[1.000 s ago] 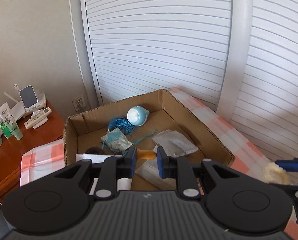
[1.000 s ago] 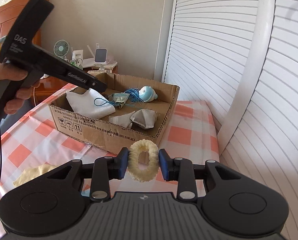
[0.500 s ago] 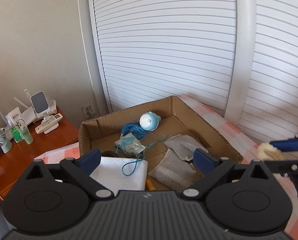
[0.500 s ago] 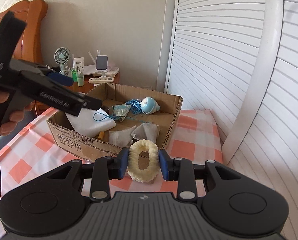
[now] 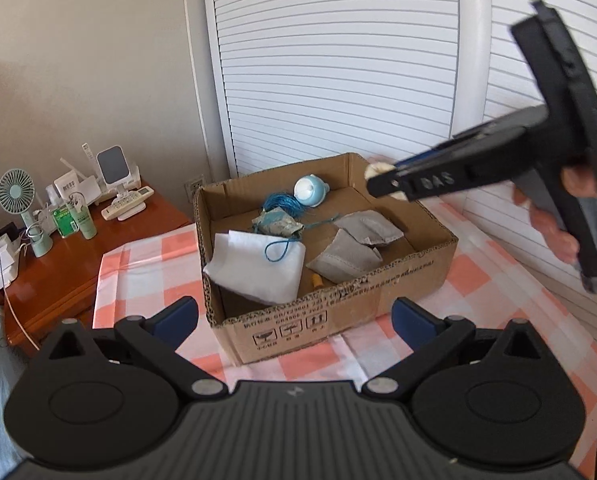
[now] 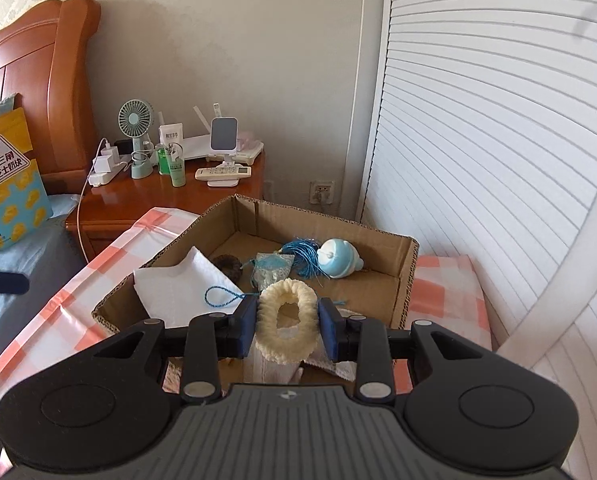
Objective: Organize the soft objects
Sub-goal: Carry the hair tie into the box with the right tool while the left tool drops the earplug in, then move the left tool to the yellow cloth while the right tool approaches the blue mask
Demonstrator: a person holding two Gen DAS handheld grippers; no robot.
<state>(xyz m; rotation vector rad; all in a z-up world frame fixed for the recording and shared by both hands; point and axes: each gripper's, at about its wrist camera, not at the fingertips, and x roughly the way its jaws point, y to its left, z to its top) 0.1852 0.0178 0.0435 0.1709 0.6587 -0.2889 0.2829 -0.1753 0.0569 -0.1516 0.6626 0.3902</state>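
We carry a fuzzy cream fabric ring, pinched in our right tool, over the brown cardboard box at twelve o'clock to drop it in (left tool wide open, empty).

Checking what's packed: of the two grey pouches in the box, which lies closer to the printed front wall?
The flatter grey pouch beside the white cloth; the puffier one lies behind it.

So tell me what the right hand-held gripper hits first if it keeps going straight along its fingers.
Probably the blue-green pouch in the cardboard box. The right hand-held gripper, shut on the cream scrunchie, points into the box; depth is unclear, so the grey pouches below might come first.
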